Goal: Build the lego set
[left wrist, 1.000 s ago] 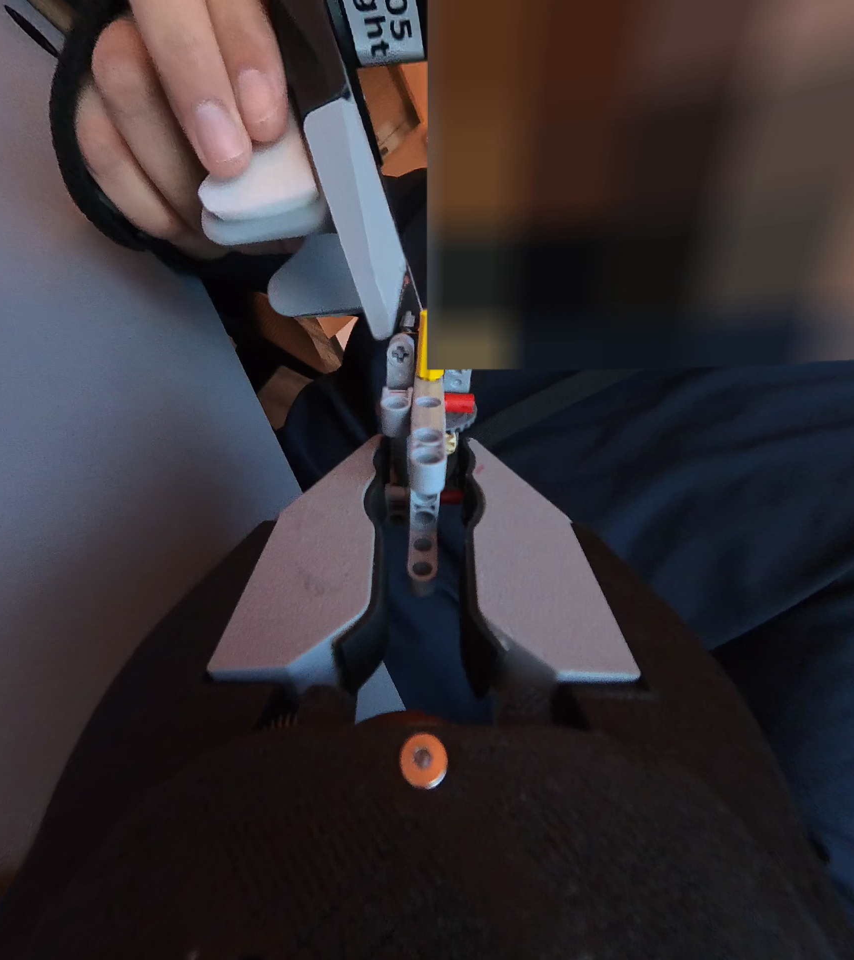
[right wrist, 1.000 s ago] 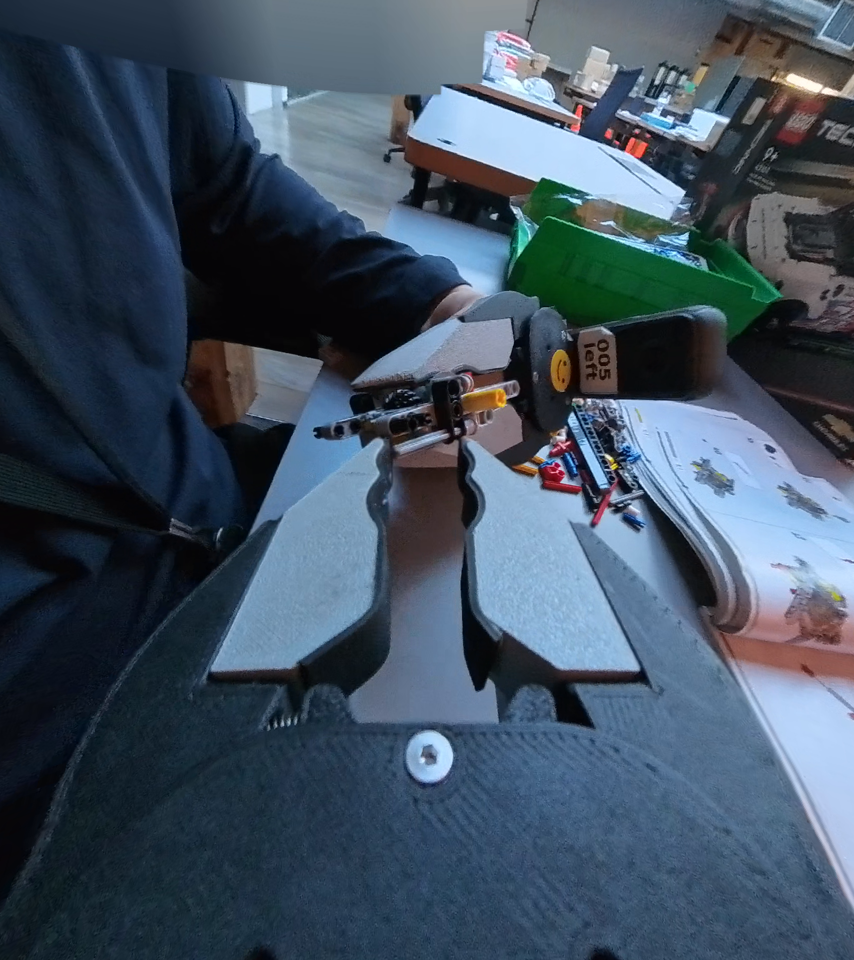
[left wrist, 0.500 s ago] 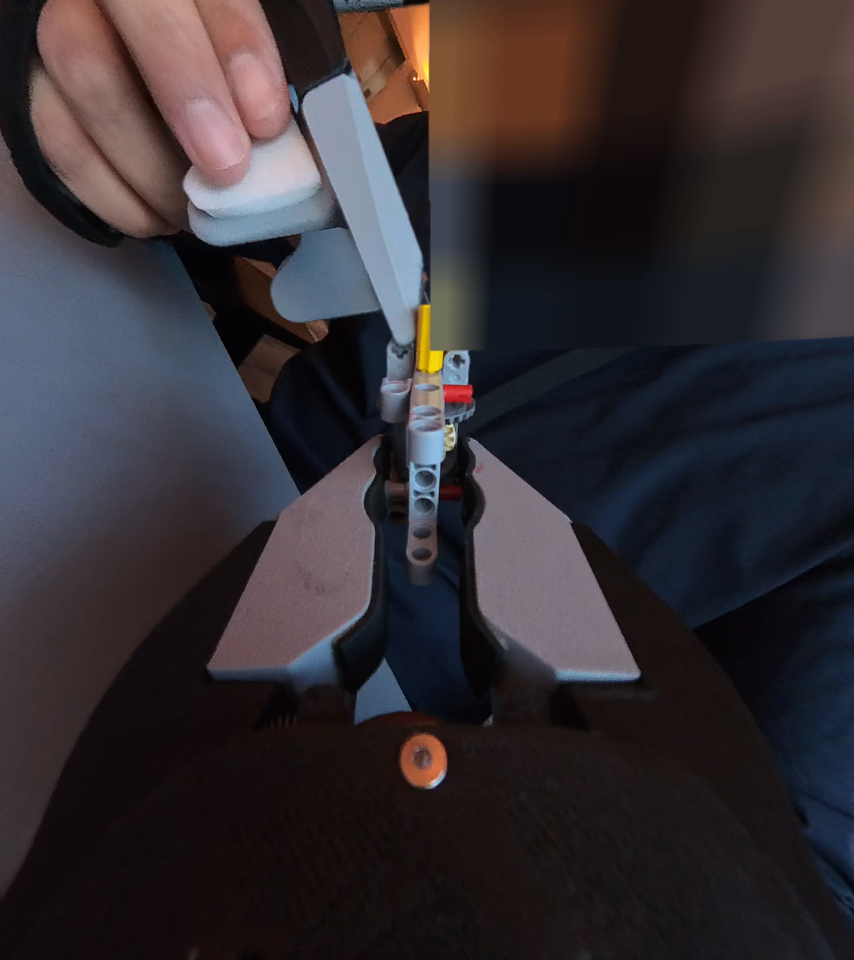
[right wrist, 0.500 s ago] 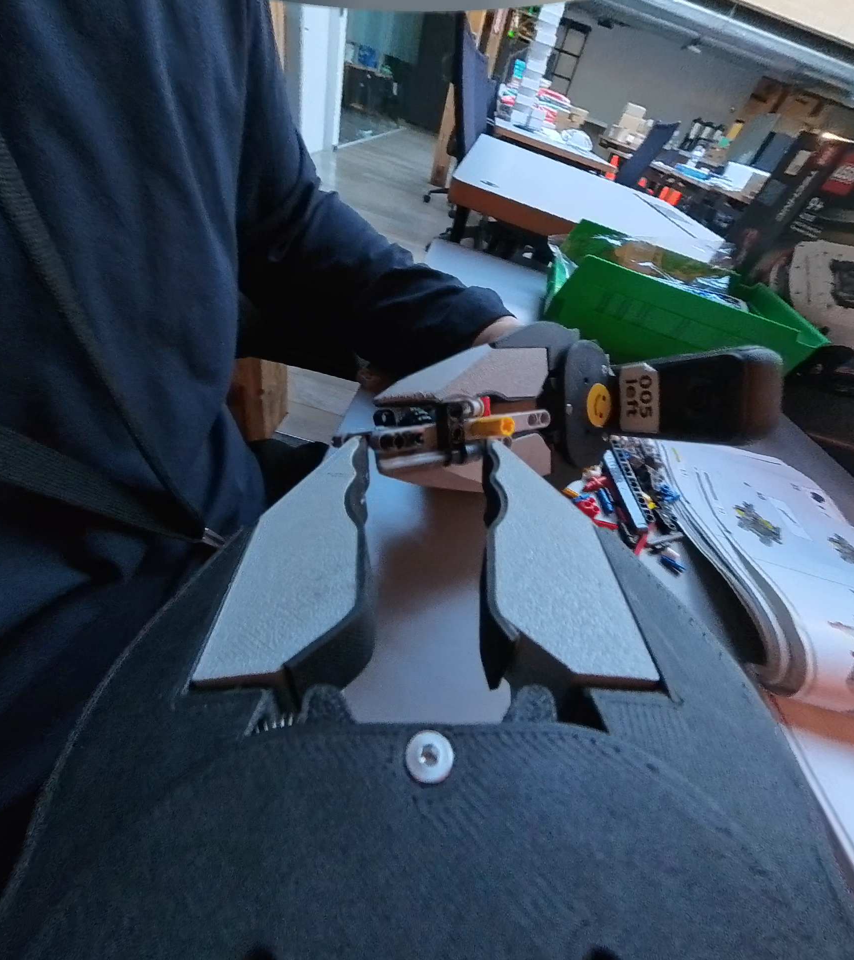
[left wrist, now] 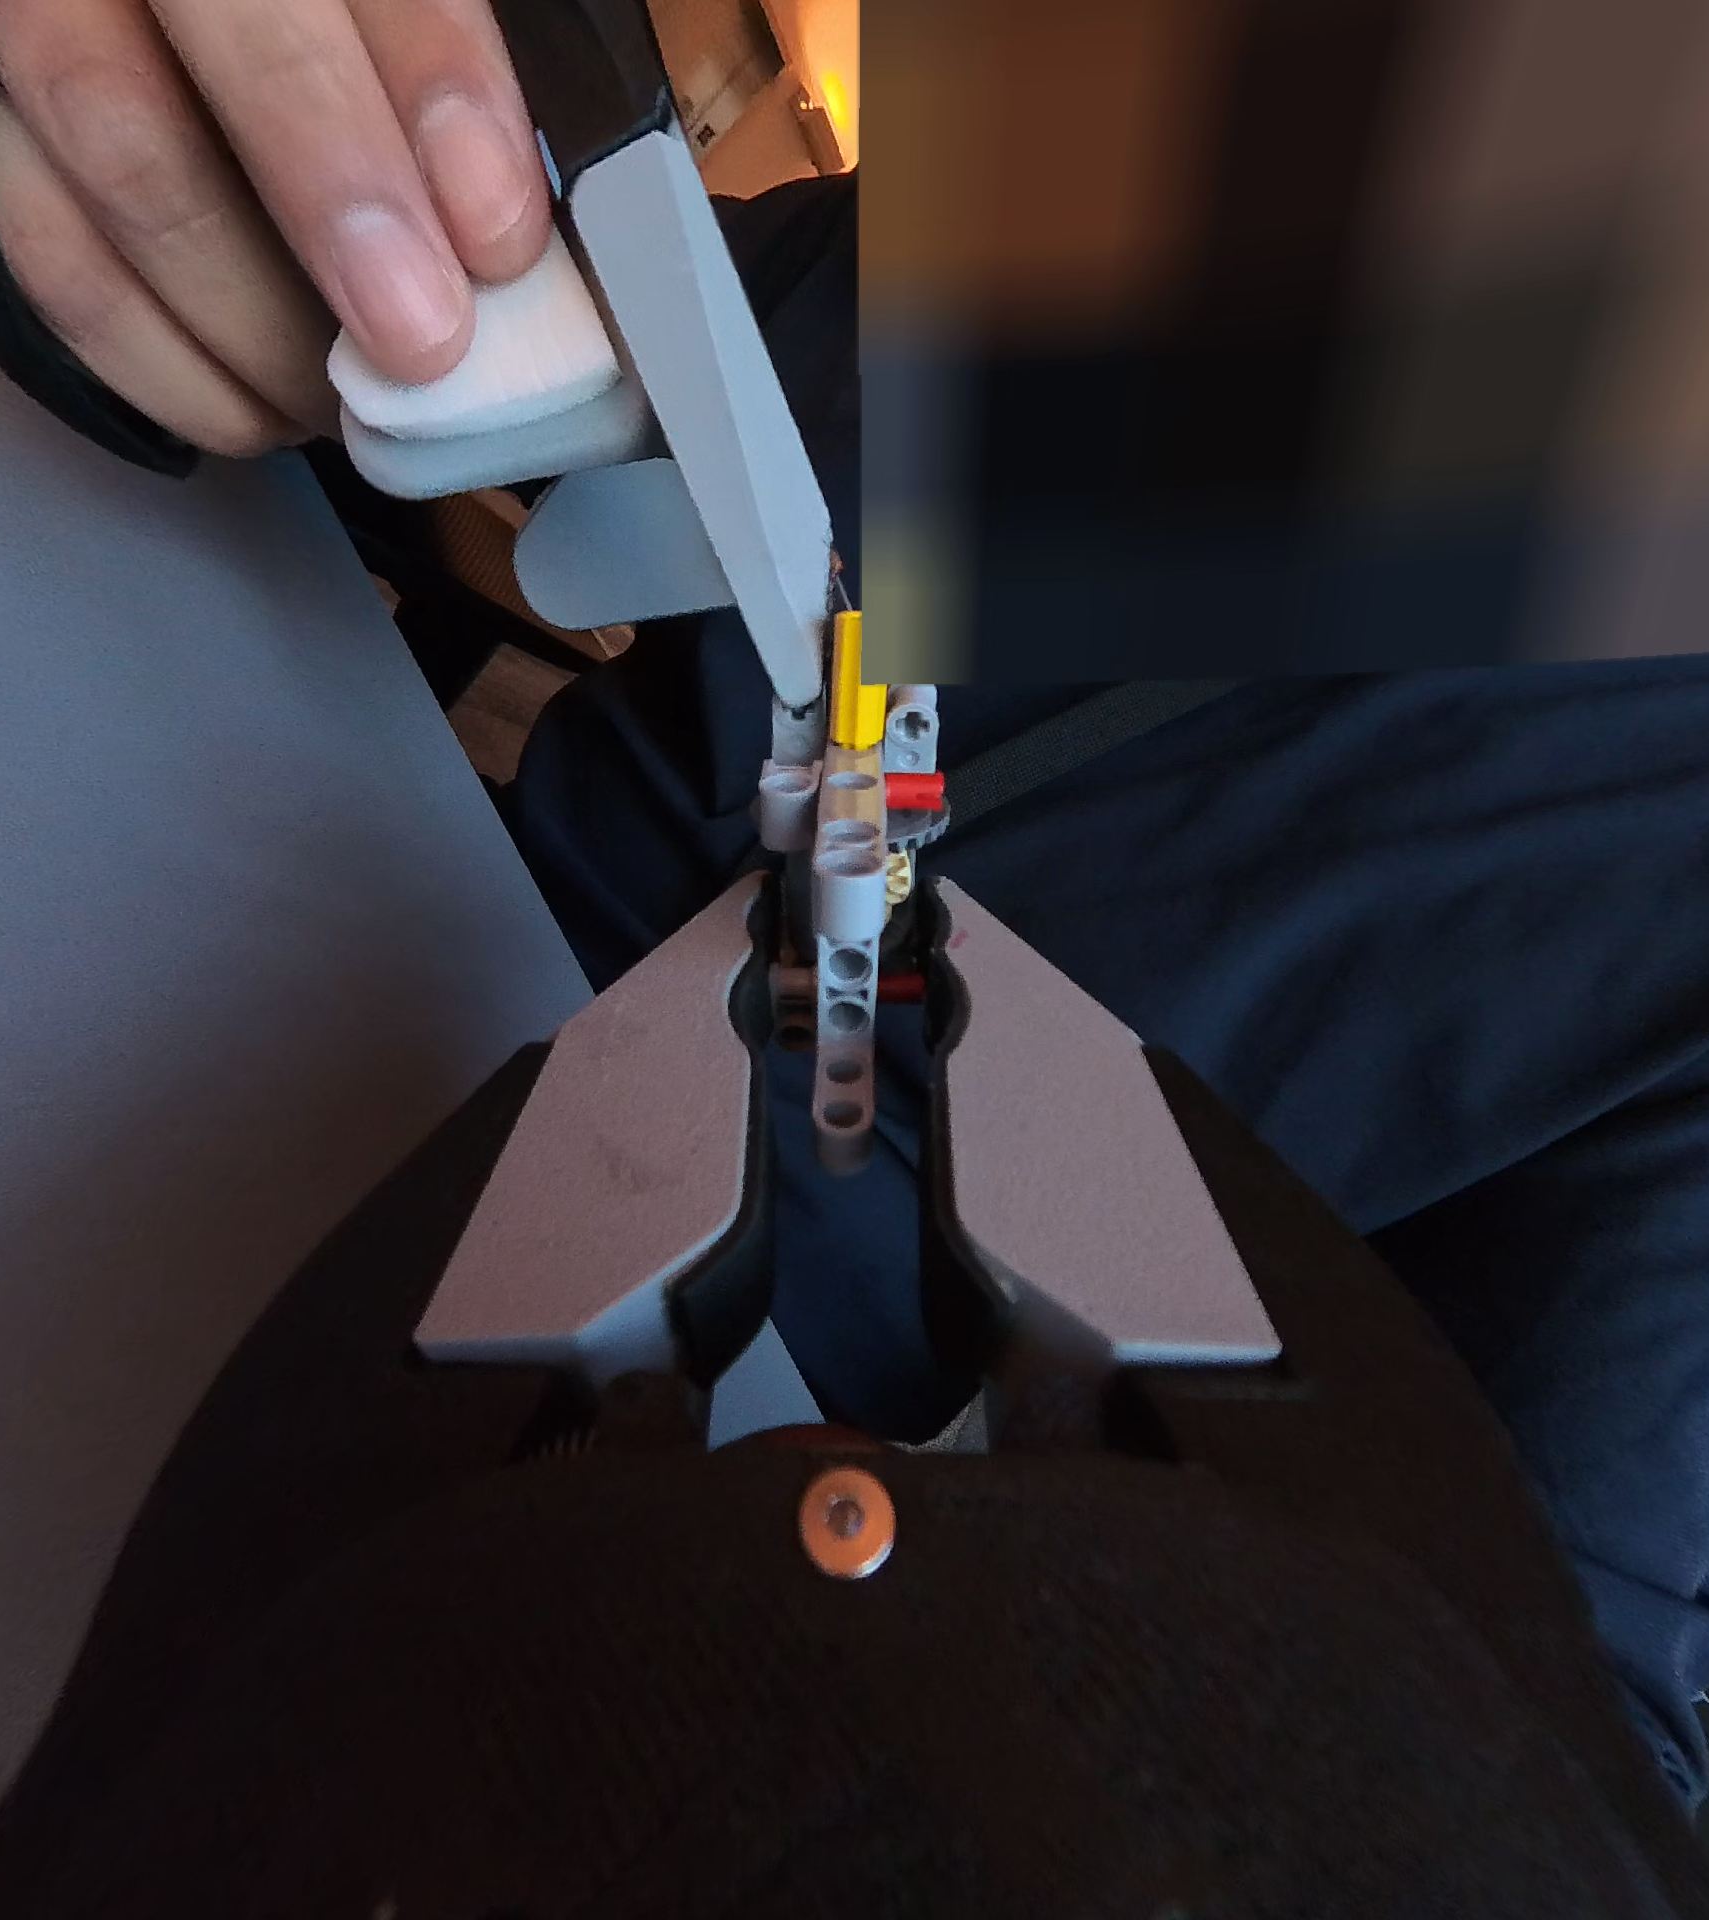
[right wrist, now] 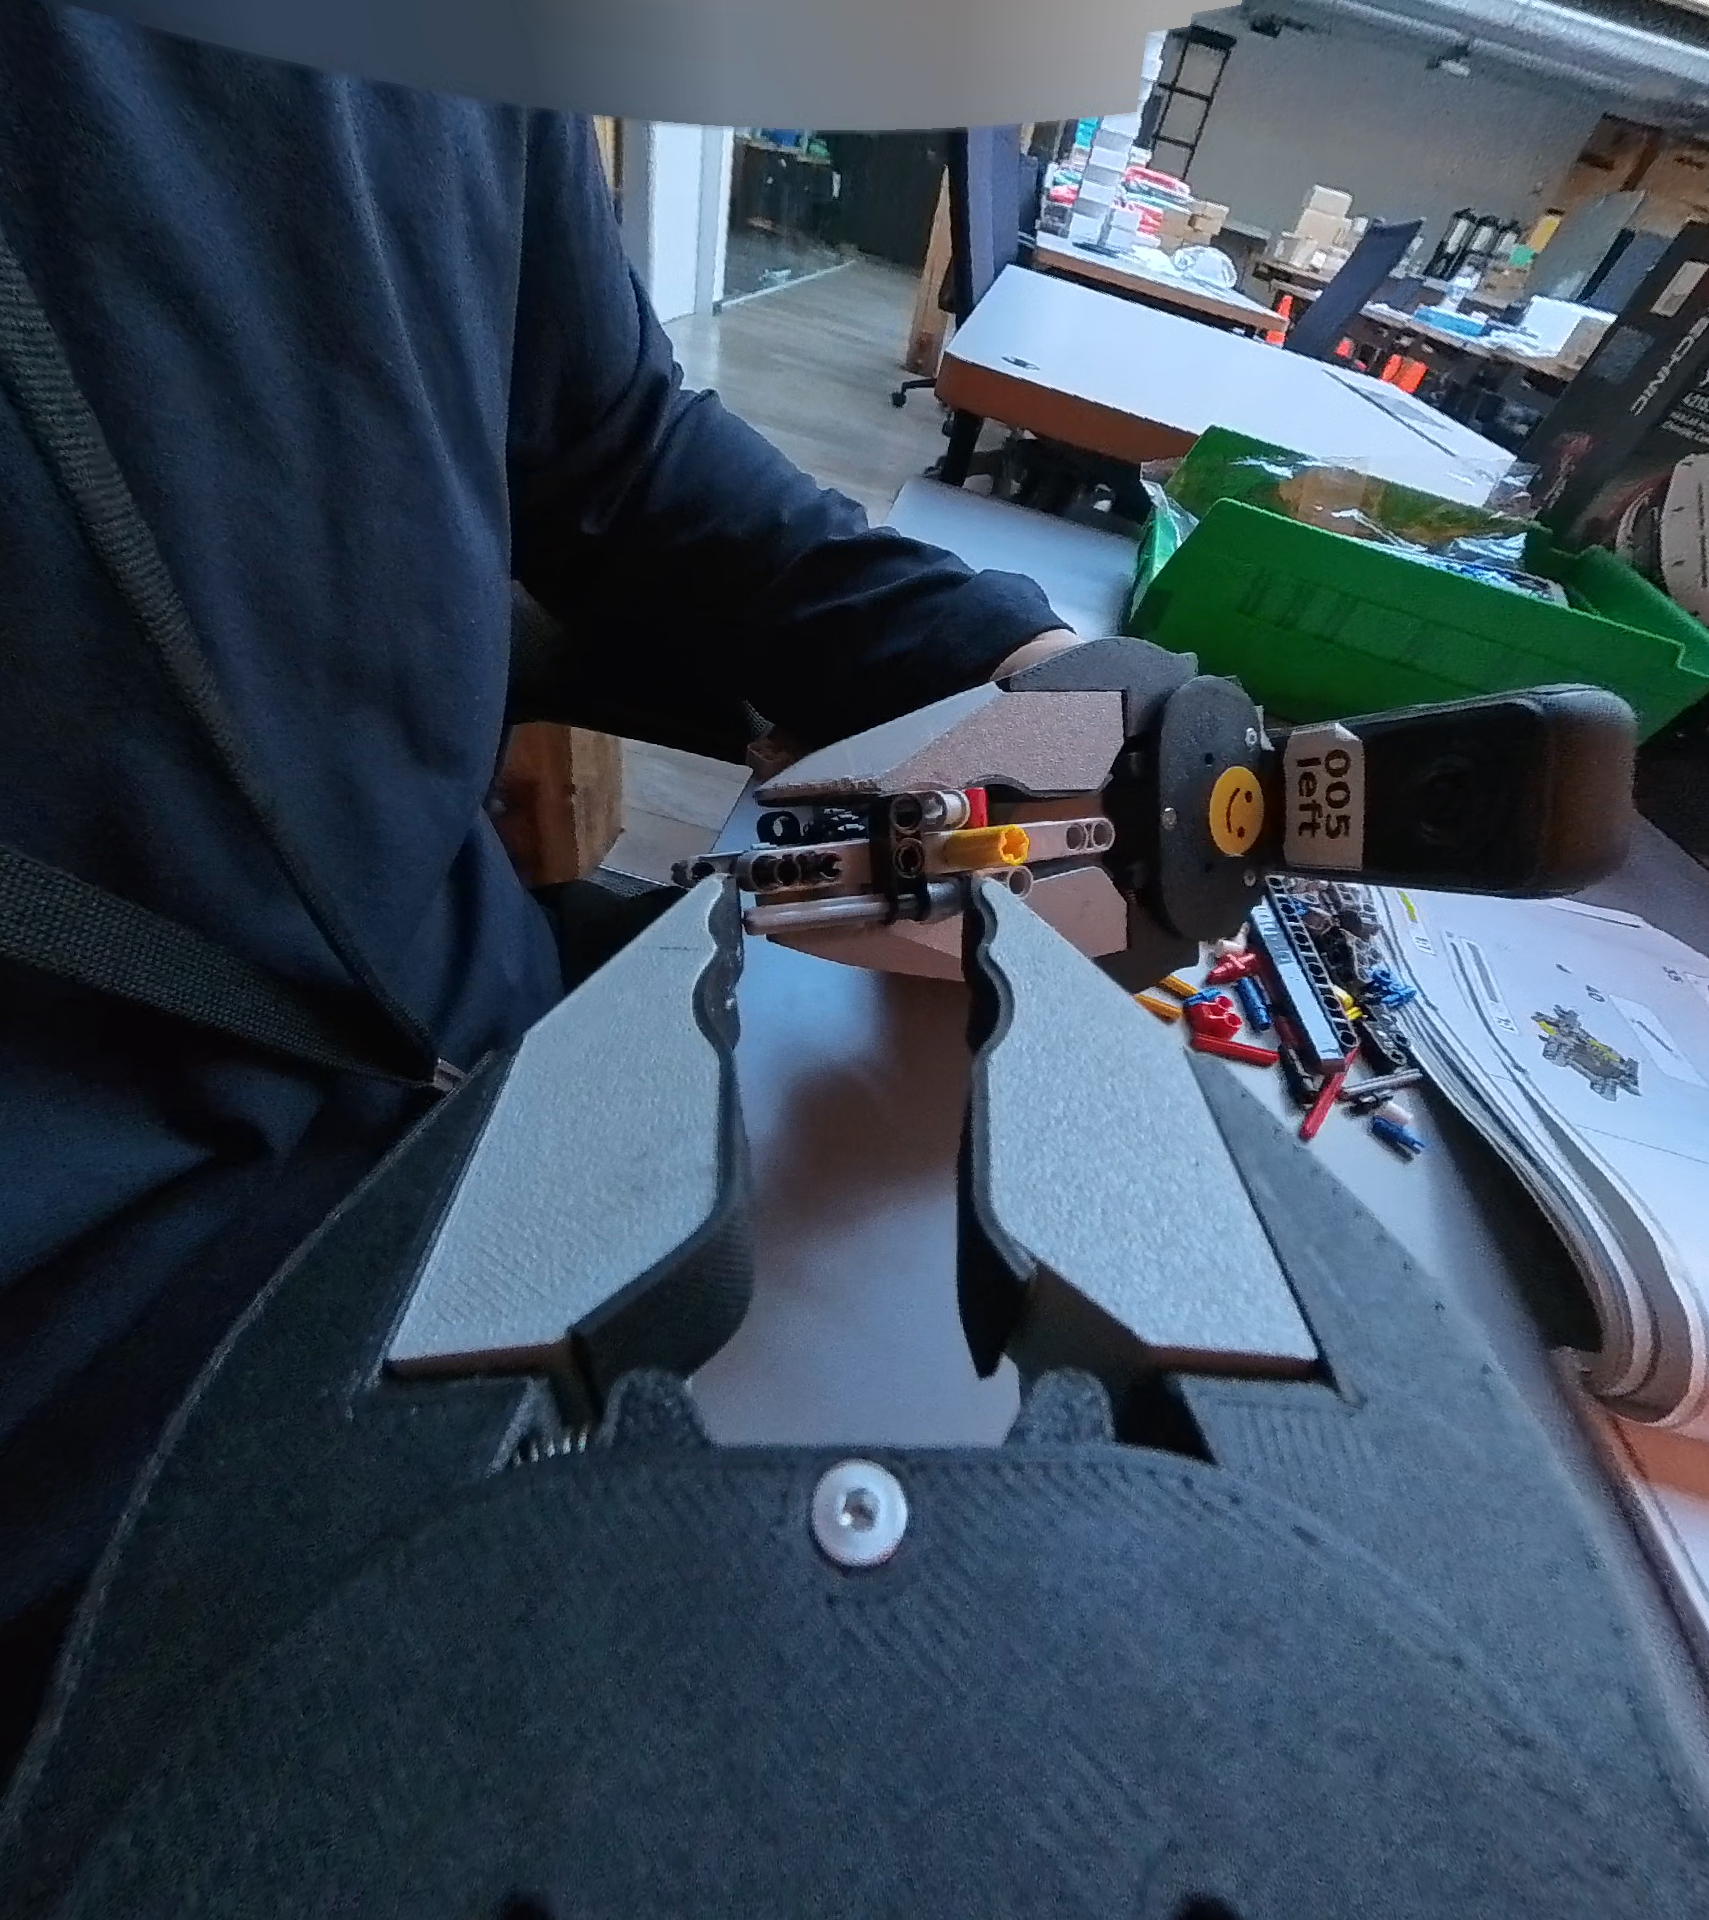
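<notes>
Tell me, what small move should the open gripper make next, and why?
Probably close gently. The right gripper stands open with its fingertips either side of the grey axle on the small brick assembly, which the left gripper holds clamped; nothing is gripped on the right yet.

The brick assembly [right wrist: 891,847] sits clamped in the left gripper [right wrist: 860,831] — just beyond the right gripper's [right wrist: 850,914] parted fingertips. Loose bricks [right wrist: 1297,1018] lie right of it on the table [right wrist: 829,1091], an open instruction booklet [right wrist: 1608,1091] further right — a bin [right wrist: 1401,623] behind.

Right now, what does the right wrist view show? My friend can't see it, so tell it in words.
The open right hand-held gripper points at a small toy-brick assembly clamped in the left hand-held gripper. Loose coloured pieces, an open instruction booklet and a green bin sit on the table beyond.
</notes>
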### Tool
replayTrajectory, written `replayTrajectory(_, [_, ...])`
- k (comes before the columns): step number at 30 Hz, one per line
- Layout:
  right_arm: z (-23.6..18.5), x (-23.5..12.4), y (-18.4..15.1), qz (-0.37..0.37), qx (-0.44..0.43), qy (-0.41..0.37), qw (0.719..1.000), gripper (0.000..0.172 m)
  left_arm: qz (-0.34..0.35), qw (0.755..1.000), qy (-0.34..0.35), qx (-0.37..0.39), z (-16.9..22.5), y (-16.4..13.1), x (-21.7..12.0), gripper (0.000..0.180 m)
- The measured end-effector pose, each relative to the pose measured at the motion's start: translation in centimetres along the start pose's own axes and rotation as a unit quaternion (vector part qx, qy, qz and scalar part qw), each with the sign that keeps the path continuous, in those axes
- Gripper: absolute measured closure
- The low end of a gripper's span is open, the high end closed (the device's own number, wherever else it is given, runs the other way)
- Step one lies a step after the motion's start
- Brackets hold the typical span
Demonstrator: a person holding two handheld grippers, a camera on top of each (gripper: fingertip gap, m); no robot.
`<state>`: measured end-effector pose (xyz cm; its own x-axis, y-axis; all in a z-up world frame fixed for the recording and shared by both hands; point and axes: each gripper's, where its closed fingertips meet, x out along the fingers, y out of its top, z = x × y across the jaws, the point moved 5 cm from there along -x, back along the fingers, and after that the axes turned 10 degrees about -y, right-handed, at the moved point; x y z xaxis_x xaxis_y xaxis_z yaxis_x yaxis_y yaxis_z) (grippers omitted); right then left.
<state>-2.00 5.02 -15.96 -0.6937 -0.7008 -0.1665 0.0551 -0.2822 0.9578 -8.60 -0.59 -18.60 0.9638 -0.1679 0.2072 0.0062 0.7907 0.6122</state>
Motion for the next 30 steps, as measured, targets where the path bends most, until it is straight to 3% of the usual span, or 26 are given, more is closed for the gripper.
replayTrajectory(10, [0.1, 0.1, 0.3, 0.036, 0.102, 0.037, 0.993, 0.126, -0.002, 1.000, -0.008, 0.005, 0.2, 0.0, -0.1, 0.157])
replayTrajectory(12, [0.4, 0.0, 0.2, 0.042, 0.130, 0.053, 0.989, 0.131, -0.003, 1.000, -0.009, 0.007, 0.3, -0.1, -0.1, 0.157])
replayTrajectory(30, [-0.8, 0.4, -0.1, 0.054, 0.077, 0.071, 0.993, 0.132, -0.041, 0.999, -0.018, 0.004, 0.5, -0.9, 0.5, 0.157])
